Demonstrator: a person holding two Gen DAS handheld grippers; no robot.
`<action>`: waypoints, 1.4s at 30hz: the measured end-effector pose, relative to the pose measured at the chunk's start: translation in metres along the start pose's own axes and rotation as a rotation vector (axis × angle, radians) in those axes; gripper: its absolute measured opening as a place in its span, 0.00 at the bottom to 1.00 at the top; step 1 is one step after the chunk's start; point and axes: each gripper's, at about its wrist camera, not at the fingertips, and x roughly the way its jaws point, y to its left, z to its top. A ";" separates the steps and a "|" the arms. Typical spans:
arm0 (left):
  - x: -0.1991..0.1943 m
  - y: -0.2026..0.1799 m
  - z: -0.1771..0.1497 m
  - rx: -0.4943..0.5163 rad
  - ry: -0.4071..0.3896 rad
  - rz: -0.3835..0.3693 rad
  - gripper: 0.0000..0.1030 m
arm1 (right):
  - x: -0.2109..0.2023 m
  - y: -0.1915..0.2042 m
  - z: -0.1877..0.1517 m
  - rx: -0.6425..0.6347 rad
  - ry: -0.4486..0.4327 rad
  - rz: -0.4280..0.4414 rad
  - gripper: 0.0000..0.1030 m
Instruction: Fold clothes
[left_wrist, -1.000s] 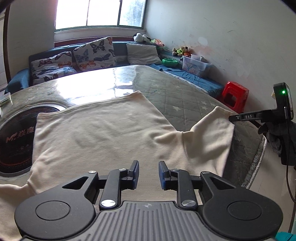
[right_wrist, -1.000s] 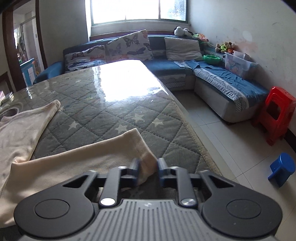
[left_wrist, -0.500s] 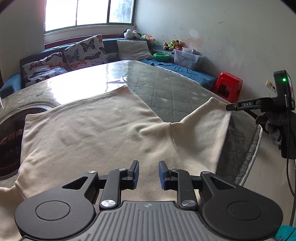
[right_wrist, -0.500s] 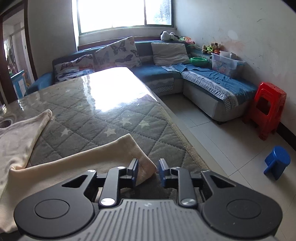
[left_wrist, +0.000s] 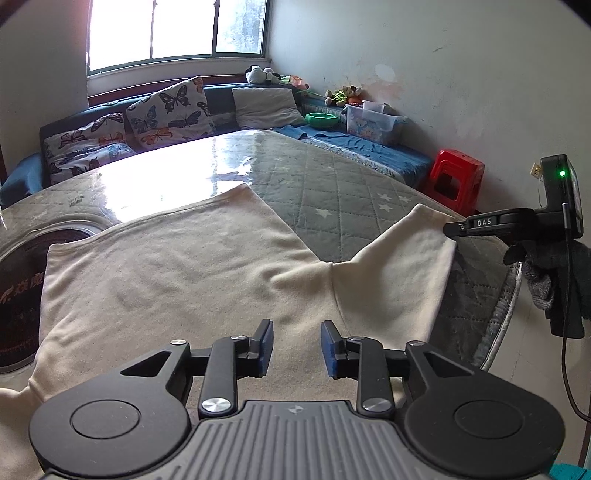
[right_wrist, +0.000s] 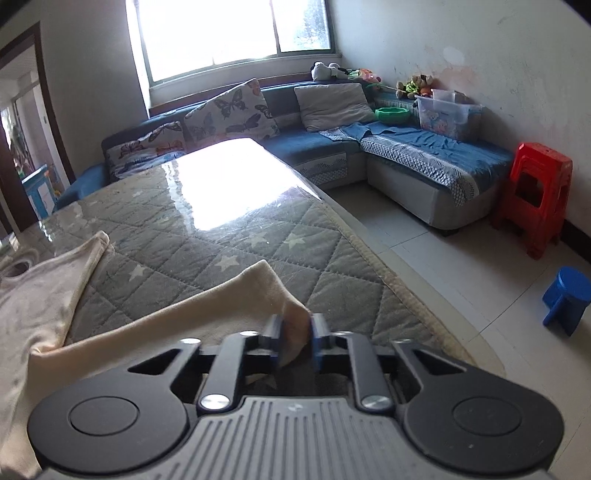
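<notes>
STEP: sleeve fold under way, judged | RIGHT: right gripper (right_wrist: 295, 341) is clamped on the sleeve cuff (right_wrist: 293, 326) of one cream garment (left_wrist: 177, 273) | LEFT: left gripper (left_wrist: 297, 347) is held apart, empty, garment directly beneath and ahead | NEXT: cuff likely to be carried inward over the body | COUNT: one garment, two grippers.

Both my wrist cameras sit low over the table (left_wrist: 332, 192), facing the window (right_wrist: 236, 33). Left looks from farther back. Both share the sofa (right_wrist: 314, 147).
</notes>
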 end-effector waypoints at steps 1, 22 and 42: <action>0.001 -0.001 0.001 -0.002 0.001 0.002 0.30 | -0.001 -0.001 0.001 0.010 -0.006 0.002 0.08; 0.036 -0.027 0.018 -0.042 -0.043 -0.069 0.25 | -0.046 -0.010 0.002 0.073 -0.122 0.019 0.07; 0.040 -0.021 0.019 -0.141 -0.034 -0.133 0.28 | -0.076 -0.006 0.009 0.114 -0.176 0.071 0.07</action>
